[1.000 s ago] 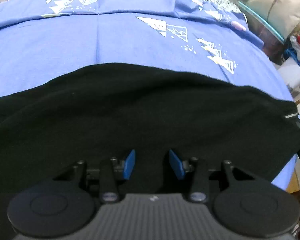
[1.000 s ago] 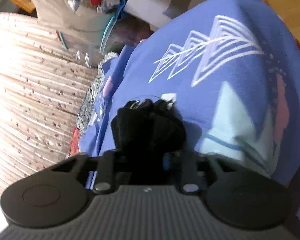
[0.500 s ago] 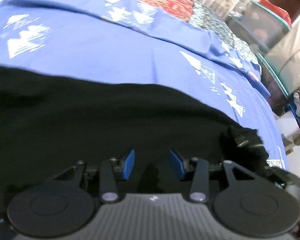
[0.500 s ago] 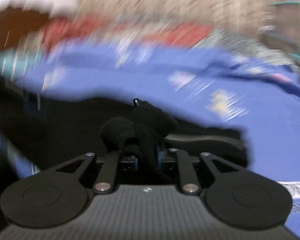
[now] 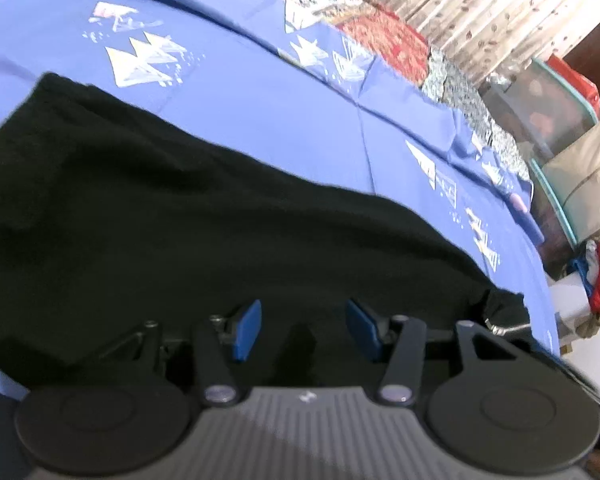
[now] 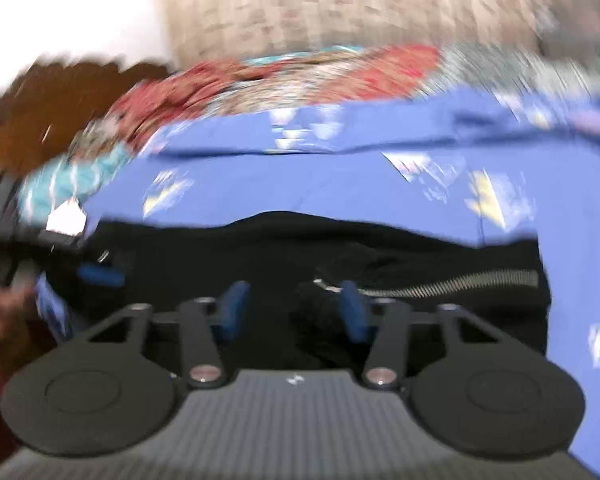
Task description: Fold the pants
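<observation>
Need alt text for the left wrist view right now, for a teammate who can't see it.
The open left gripper hovers over black pants spread across a blue patterned bedsheet, holding nothing. Patterned curtains hang behind the bed.

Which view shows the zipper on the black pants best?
The right wrist view: the silver zipper runs across the black pants just beyond the open right gripper, though blurred. The left wrist view shows mostly plain black cloth on the blue sheet, with no zipper teeth visible.

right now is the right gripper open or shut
Open: the right gripper has its blue fingers spread apart over the black pants, nothing pinched between them, though the view is blurred.
</observation>
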Demonstrator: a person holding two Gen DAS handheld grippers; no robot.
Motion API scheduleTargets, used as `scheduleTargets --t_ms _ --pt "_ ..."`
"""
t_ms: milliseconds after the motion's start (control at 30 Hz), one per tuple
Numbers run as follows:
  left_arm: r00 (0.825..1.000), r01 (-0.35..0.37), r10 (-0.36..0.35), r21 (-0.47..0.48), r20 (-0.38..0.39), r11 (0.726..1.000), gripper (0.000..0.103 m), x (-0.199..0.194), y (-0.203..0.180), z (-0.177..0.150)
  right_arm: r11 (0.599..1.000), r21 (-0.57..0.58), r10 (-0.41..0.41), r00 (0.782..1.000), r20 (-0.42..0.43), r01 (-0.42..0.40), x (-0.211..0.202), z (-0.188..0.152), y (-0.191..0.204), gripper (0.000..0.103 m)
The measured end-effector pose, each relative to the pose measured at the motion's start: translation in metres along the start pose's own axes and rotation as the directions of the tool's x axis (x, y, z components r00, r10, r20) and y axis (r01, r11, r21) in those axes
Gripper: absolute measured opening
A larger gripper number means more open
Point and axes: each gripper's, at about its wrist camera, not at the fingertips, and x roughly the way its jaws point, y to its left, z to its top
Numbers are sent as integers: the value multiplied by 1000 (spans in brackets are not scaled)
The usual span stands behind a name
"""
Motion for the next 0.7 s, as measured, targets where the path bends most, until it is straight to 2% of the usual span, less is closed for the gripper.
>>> scheduleTargets --t_ms 67,133,200,233,333,367,400,467,500,567,667,700 --pt "1000 7 -6 -12 29 1000 49 -11 8 1 995 100 -11 999 -44 15 12 -12 -16 32" --pt "998 3 -2 -26 63 1000 49 -25 19 1 990 118 -66 989 -136 82 34 -30 -27 32" --pt "994 -12 17 -44 107 999 54 -43 33 2 994 77 -69 993 -91 76 39 -41 -25 32" --pt "991 -21 29 -57 132 998 55 -53 42 1 993 82 -78 992 -98 86 38 -38 -22 32" --pt "974 -57 83 -127 212 990 69 -86 75 -3 991 40 -125 985 -116 130 36 -25 -10 33" --pt "967 -68 104 -157 233 985 78 -95 87 -4 988 34 -145 984 -101 149 28 -20 -5 36" --pt "958 -77 128 -199 256 977 86 -105 102 -6 986 44 -161 985 -66 164 25 -15 -3 37" --pt "946 -81 159 -268 282 960 92 -115 126 -10 985 76 -156 987 32 153 11 -4 2 37" --pt "946 -70 161 -306 282 949 93 -116 139 -11 987 96 -136 989 57 130 9 2 6 37" --pt "950 -41 148 -359 274 932 94 -111 157 -10 990 128 -58 997 49 51 19 11 19 37" --pt "956 -9 120 -382 269 924 94 -93 171 -1 976 196 110 993 -51 -98 62 18 44 31" --pt "957 4 105 -372 271 928 94 -86 172 4 968 213 156 983 -99 -132 82 20 55 23"
